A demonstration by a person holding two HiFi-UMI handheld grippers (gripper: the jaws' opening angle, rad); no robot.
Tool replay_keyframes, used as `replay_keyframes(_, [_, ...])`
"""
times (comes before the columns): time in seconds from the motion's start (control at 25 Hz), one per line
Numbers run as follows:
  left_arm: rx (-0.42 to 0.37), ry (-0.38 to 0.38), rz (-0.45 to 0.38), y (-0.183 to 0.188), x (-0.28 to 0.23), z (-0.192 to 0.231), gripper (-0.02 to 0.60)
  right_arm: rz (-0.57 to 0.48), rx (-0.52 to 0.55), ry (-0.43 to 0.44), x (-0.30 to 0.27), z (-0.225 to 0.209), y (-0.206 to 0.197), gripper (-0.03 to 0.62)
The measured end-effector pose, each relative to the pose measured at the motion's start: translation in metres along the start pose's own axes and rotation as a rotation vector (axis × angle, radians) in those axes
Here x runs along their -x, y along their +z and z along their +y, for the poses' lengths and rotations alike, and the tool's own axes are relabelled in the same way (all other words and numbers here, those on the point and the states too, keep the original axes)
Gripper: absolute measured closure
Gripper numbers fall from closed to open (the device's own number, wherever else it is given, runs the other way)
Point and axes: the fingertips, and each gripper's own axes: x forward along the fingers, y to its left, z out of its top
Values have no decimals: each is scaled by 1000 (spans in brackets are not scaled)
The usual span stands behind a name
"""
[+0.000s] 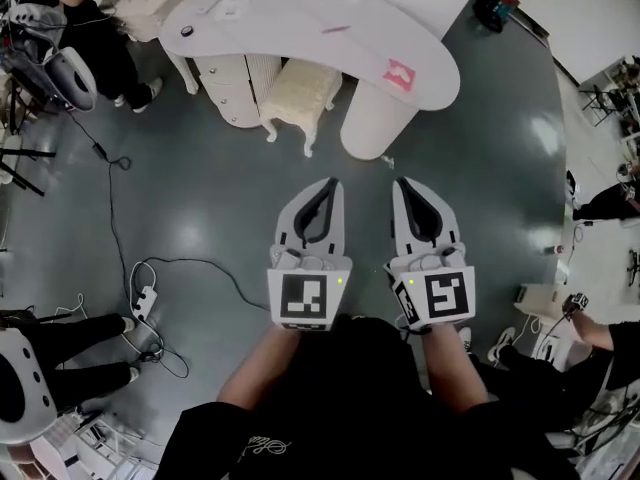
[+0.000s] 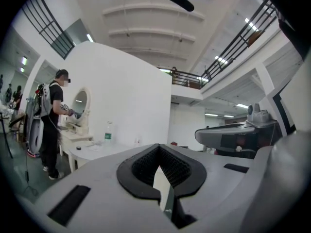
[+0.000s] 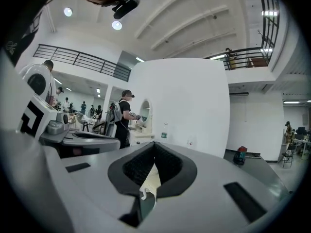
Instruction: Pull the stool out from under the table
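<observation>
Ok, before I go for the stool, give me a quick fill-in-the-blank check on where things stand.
1. The stool stands partly ____ the table.
2. The left gripper and the right gripper both have their jaws ____.
3. Neither gripper touches the stool; both hang over the grey ____.
Missing words: under; shut; floor.

Black shirt (image 1: 352, 403); white, black-padded jaws
</observation>
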Motion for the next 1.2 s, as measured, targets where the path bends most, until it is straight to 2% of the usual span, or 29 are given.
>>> replay_keyframes(0.08, [-6,37,-6,5,2,24,575,-3,11,27,-21,13,8,588])
replay_keyframes(0.24, [-39,46,49,-1,5,59,575,-10,27,82,-56,41,18,588])
replay_keyframes(0.44, [-21,138,13,2,7,100,575,-7,30,157,-96,67,18,588])
replay_keyframes(0.68, [-16,197,101,-17,-8,152,575,-15,5,244,-158,89,11,588])
replay_keyframes(0.8, [-53,217,121,-13,-33,177,575,-33,-7,276,-198,87,15,588])
replay_keyframes(0.92, [-123,208,120,1,-64,195,575,-36,-19,296,-235,75,19,588])
replay_keyframes(1.04, [-113,193,176,-3,-94,207,575,-9,-33,295,-268,54,10,588])
replay_keyframes(1.2, [-148,187,187,-6,-137,227,575,26,-56,284,-311,27,-11,588])
